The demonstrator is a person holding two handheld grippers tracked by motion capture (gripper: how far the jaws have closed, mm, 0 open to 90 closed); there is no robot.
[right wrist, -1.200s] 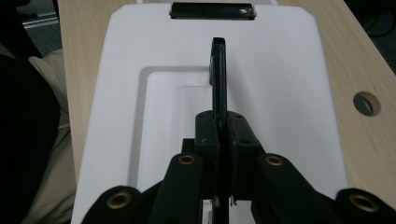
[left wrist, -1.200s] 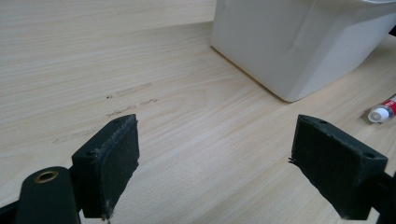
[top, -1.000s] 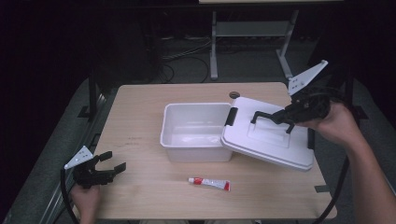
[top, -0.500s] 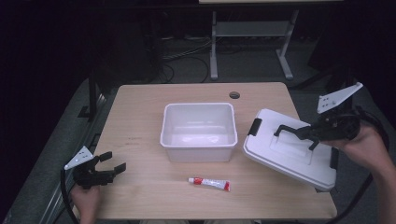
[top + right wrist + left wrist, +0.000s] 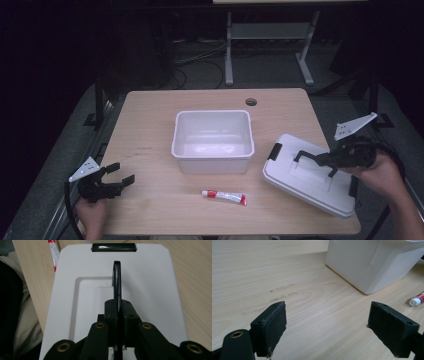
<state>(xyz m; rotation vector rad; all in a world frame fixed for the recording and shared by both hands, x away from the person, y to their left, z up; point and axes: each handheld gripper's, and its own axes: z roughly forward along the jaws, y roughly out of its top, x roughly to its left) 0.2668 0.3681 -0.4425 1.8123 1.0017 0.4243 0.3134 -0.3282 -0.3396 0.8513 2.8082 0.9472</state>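
Black pads of the left gripper stand wide apart with nothing between them, as the left gripper view shows, where only bare wood lies between the two jaws; the gripper sits low over the table, well to the left of the white bin, with the person's left hand behind it at the near edge and the jaws pointing toward the bin's near left corner. The bin, taken as the landmark, stands open at the middle of the table and looks empty. Just in front of the bin, toward the person, lies a small red-and-white tube, apart from both grippers. To the right of the bin, the white lid is the thing in hand: the right gripper is clamped on the lid's black handle, jaws pressed together on its thin bar, as the right gripper view shows plainly. The lid sits tilted near the table's right edge, its far end beside the bin's right wall; whether it rests fully on the wood I cannot tell. The step looks like setting the lid aside. Next, I judge, the lid must settle flat before the jaws let go, and then the tube could be taken up for the bin. The right hand comes in from the right, wrist about level, gripper pointing left toward the bin.
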